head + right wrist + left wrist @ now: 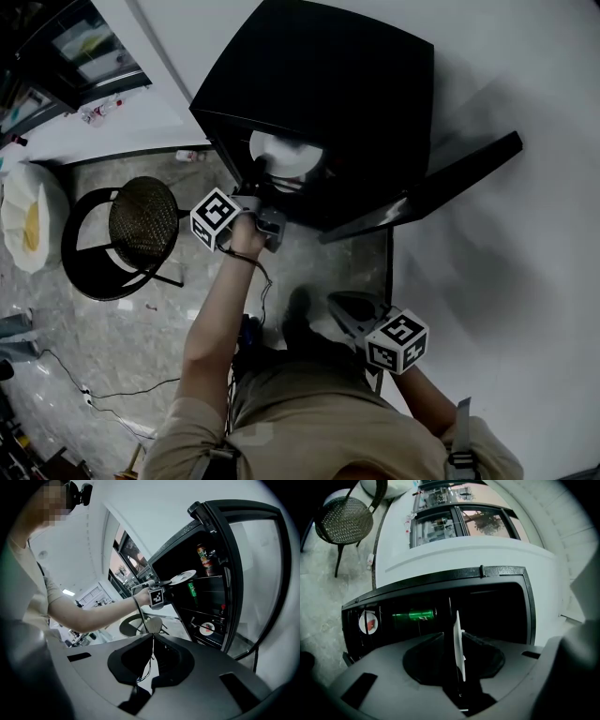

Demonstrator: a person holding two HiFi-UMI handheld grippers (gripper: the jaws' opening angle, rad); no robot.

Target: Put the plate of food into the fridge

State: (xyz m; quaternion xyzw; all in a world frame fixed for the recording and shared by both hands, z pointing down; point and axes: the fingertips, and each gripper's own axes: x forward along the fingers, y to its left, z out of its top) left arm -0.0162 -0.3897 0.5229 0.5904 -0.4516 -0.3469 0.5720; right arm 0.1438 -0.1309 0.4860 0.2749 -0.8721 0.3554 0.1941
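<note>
The left gripper (pixel 458 637) has its jaws pressed together on the near rim of the round white plate (pixel 286 155). The plate is seen edge-on between them, a thin pale blade running straight ahead from the jaws. From the tongs it extends forward into the mouth of the black box-shaped fridge (pixel 328 66), over an upper shelf, and the right gripper view shows it roughly level. I cannot make out any food on it.

A green drink can (pixel 415 615) lies on its side deeper inside the fridge, beyond and to one side of the plate. The fridge's glass-fronted black door (pixel 422 187) stands swung wide open. The left hand is therefore the one at the fridge.

The right gripper (pixel 152 638) hangs well back from the fridge, close to the person's body. Its jaws meet at the tips, with nothing held between them.

The move ahead looks like a straight push inward.
</note>
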